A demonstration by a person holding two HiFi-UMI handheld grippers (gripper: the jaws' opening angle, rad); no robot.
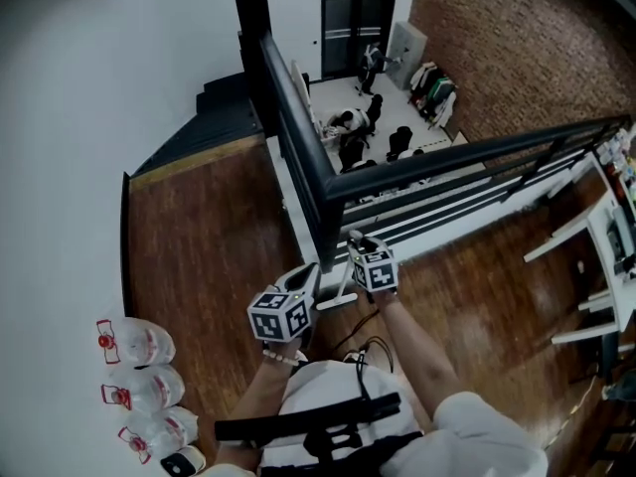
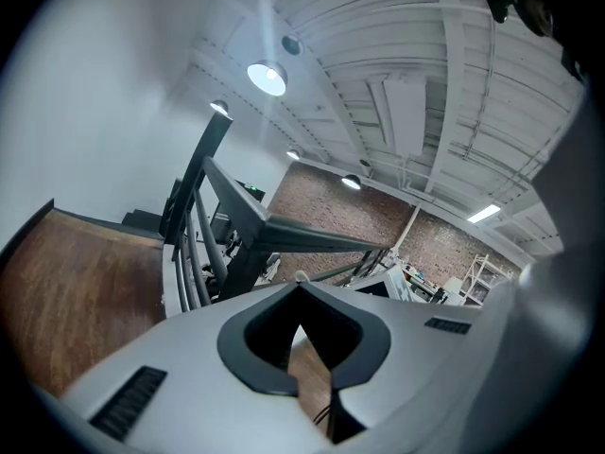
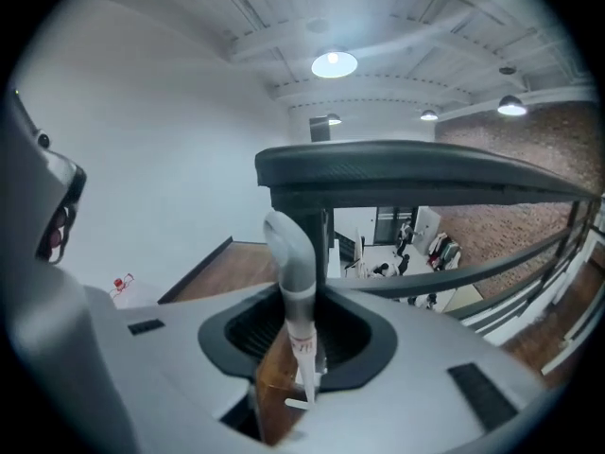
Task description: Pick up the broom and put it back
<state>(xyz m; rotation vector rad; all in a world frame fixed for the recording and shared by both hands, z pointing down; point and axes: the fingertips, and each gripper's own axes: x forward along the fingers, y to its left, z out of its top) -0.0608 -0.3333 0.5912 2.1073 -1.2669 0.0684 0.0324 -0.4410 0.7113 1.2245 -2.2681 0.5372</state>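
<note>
Broom handle (image 3: 295, 272), pale grey, upright at centre of the right gripper view, clamped between the jaws of the right gripper (image 3: 301, 299), rounded top poking above them in front of the black railing (image 3: 416, 168). Brush end out of sight. In the head view, same gripper low centre, close to the railing's corner post, above brown wooden floor (image 1: 199, 246). Left gripper (image 2: 301, 280) just beside it to the left, jaws closed tip to tip on nothing. Clear jugs (image 1: 139, 366) at lower left, against the white wall (image 1: 79, 117).
</note>
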